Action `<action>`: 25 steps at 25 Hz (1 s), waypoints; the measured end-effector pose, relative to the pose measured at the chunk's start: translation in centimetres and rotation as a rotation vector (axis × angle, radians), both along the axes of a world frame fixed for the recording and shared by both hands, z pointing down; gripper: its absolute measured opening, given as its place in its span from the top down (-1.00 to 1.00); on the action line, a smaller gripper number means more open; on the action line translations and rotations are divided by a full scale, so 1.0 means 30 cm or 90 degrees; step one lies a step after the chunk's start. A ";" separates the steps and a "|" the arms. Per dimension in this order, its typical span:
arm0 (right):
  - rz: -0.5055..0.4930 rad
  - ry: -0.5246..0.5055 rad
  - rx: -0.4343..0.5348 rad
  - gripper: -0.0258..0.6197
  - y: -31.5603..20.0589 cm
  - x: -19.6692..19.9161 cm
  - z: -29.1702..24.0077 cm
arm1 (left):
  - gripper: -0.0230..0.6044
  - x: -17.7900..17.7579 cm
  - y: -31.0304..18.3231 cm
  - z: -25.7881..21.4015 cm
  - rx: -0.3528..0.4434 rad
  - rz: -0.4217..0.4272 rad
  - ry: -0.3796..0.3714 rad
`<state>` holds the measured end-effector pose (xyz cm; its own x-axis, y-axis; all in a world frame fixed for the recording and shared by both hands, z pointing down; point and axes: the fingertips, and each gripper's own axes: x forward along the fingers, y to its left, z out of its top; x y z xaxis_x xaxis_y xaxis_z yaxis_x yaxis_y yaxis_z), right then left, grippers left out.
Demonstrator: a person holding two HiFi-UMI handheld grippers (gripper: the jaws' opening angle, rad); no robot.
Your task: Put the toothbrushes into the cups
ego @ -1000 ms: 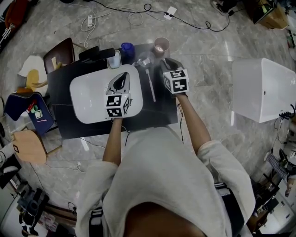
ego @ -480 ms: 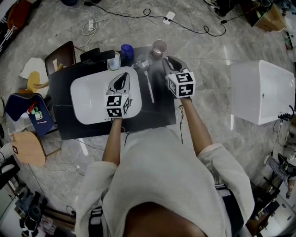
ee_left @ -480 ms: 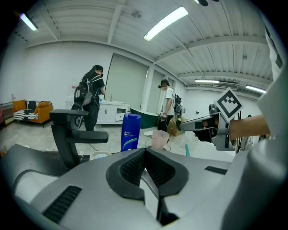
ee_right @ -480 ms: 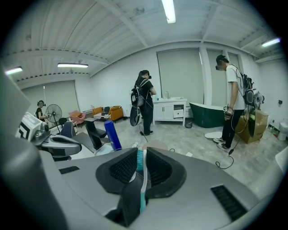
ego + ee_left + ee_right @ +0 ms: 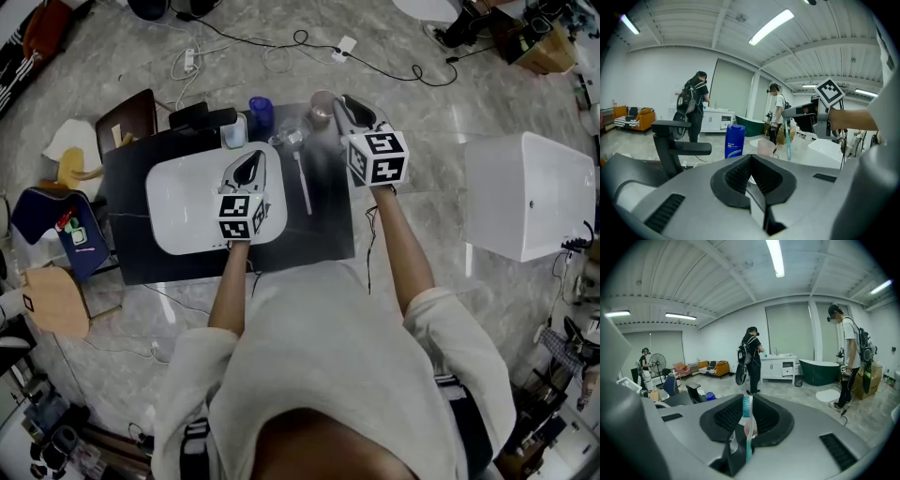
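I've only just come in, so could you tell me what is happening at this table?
A person is putting toothbrushes into cups with two handheld grippers. The right gripper is clamped on a teal and white toothbrush, holding it upright close to the pink cup, not yet in it. The left gripper hangs over the white basin with its jaws together and empty. A second toothbrush lies on the dark mat beside the basin.

- A white basin (image 5: 178,202) is set on the dark desk (image 5: 141,258).
- A blue bottle (image 5: 260,109) is stood near the desk's far edge, beside a black faucet (image 5: 202,115).
- Cables (image 5: 281,42) are strewn over the marble floor (image 5: 422,103).
- A white tub (image 5: 525,192) is seen well apart, at the right.
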<state>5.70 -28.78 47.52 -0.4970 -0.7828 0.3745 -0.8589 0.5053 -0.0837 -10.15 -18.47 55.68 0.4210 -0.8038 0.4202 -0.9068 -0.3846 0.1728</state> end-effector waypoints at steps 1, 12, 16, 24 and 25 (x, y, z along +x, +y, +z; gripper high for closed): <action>-0.002 -0.003 0.007 0.68 -0.012 -0.004 -0.021 | 0.84 -0.001 0.002 -0.002 0.001 -0.001 0.000; -0.024 -0.007 0.079 0.68 -0.170 -0.074 -0.210 | 0.84 -0.016 -0.007 -0.017 0.008 -0.007 0.000; -0.028 -0.015 0.093 0.68 -0.226 -0.092 -0.244 | 0.84 -0.010 -0.014 -0.010 0.007 -0.007 0.000; -0.028 -0.016 0.087 0.68 -0.293 -0.114 -0.214 | 0.84 -0.031 -0.014 0.002 0.000 -0.010 -0.005; -0.027 -0.016 0.082 0.68 -0.297 -0.115 -0.200 | 0.84 -0.034 -0.015 0.003 -0.002 -0.009 -0.006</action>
